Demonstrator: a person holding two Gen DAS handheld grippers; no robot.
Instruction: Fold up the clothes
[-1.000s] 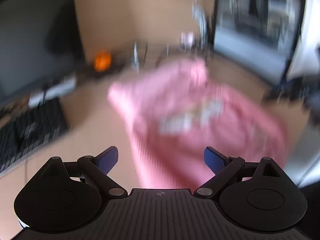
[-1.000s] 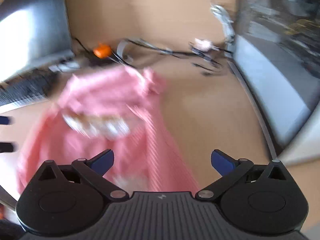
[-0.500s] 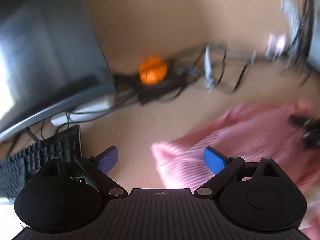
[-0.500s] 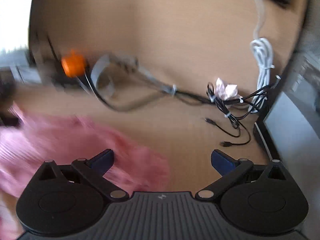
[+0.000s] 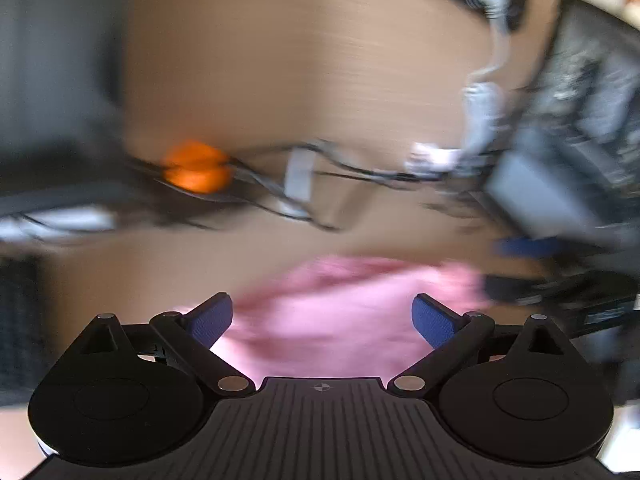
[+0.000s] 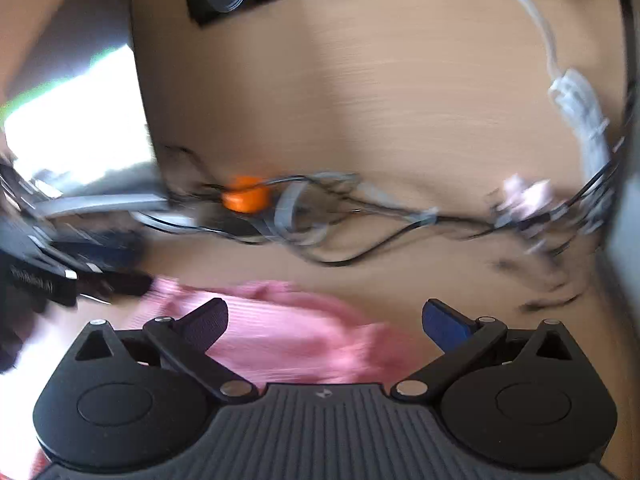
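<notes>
A pink ribbed garment (image 5: pixel 344 320) lies on the wooden desk, its far edge between my left gripper's fingers. My left gripper (image 5: pixel 322 318) is open, low over the cloth. The same garment (image 6: pixel 288 332) shows in the right wrist view, under my right gripper (image 6: pixel 324 320), which is open too. The right gripper (image 5: pixel 520 268) appears blurred at the right of the left wrist view, and the left gripper (image 6: pixel 80 272) at the left of the right wrist view. Both views are motion-blurred.
Beyond the garment lie an orange object (image 5: pixel 196 170) (image 6: pixel 244 196) and tangled black and white cables (image 6: pixel 360 216). A monitor (image 5: pixel 56 80) stands left, another screen (image 5: pixel 568 140) right. A keyboard (image 5: pixel 16 312) is at the left edge.
Both grippers came down from above the spread garment to its far edge, close to the desk. The left view swung right. Both stay open.
</notes>
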